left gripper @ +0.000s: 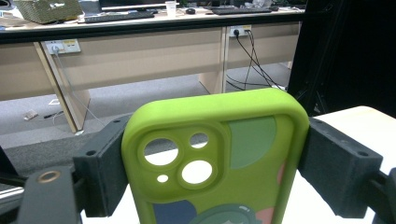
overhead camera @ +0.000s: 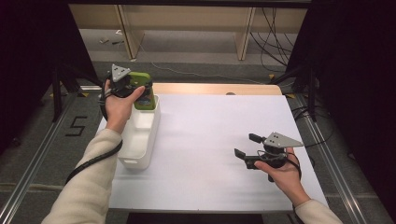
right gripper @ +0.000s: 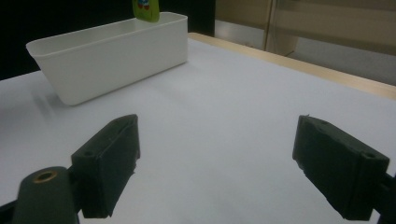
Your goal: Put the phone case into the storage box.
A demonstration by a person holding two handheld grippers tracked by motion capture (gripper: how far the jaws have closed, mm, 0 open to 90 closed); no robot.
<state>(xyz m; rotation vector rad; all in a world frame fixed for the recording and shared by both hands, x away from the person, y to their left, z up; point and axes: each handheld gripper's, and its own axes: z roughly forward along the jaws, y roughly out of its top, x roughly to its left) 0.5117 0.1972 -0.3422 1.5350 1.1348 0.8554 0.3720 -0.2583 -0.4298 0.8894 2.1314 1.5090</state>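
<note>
Left gripper: it is held up in the left hand at the far left of the desk, over the far end of the white bin. Its two black jaws are pressed on the two long sides of the green phone case.
Green phone case: it is gripped between the jaws of the left gripper. In the left gripper view its back is seen, with round camera holes at the top and some coloured shapes lower down. In the right gripper view its low end is seen just above the far end of the bin.
White bin: a long white bin is set along the left side of the desk. What lies in it cannot be told.
Desk: its top is covered in white, with a strip of wood seen along the far edge.
Right gripper: it is held in the right hand low over the near right part of the desk. Its jaws are spread wide, and nothing is held between them.
</note>
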